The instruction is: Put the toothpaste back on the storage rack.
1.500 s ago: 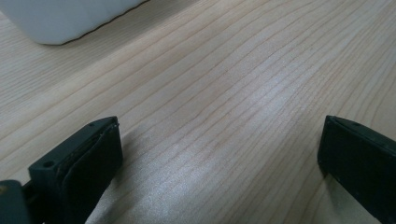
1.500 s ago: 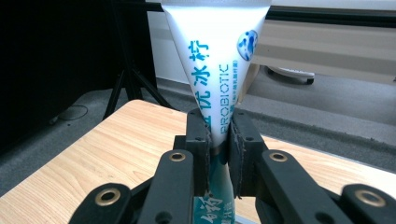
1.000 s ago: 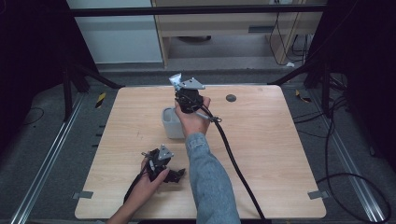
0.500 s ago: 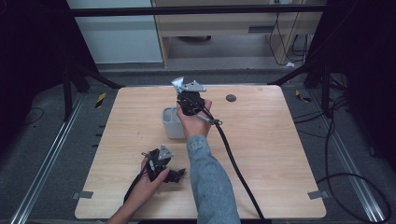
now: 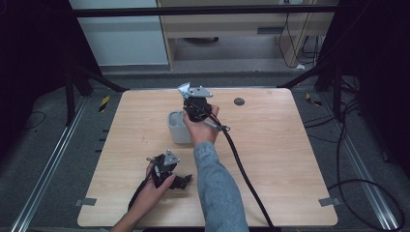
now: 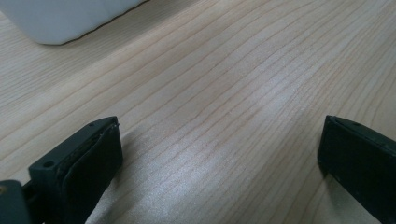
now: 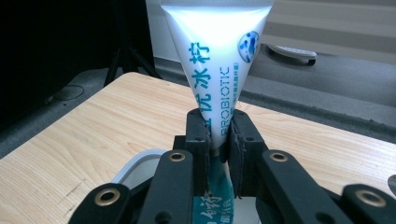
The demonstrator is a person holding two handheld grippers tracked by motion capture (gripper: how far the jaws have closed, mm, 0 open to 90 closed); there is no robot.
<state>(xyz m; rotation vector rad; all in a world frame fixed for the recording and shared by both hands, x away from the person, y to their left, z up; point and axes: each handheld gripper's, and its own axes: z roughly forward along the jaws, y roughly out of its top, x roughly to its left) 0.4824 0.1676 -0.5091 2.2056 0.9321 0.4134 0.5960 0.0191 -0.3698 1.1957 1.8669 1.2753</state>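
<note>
I hold the right gripper (image 7: pixel 219 140) clamped on the toothpaste tube (image 7: pixel 215 70) above the white cup (image 5: pixel 178 126) for dropping in, while my left gripper (image 6: pixel 219 154) rests open on the table (image 6: pixel 233 93).

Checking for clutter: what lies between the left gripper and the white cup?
Bare tabletop only. The left gripper view shows open jaws of the left gripper and plain wood up to the cup.
</note>
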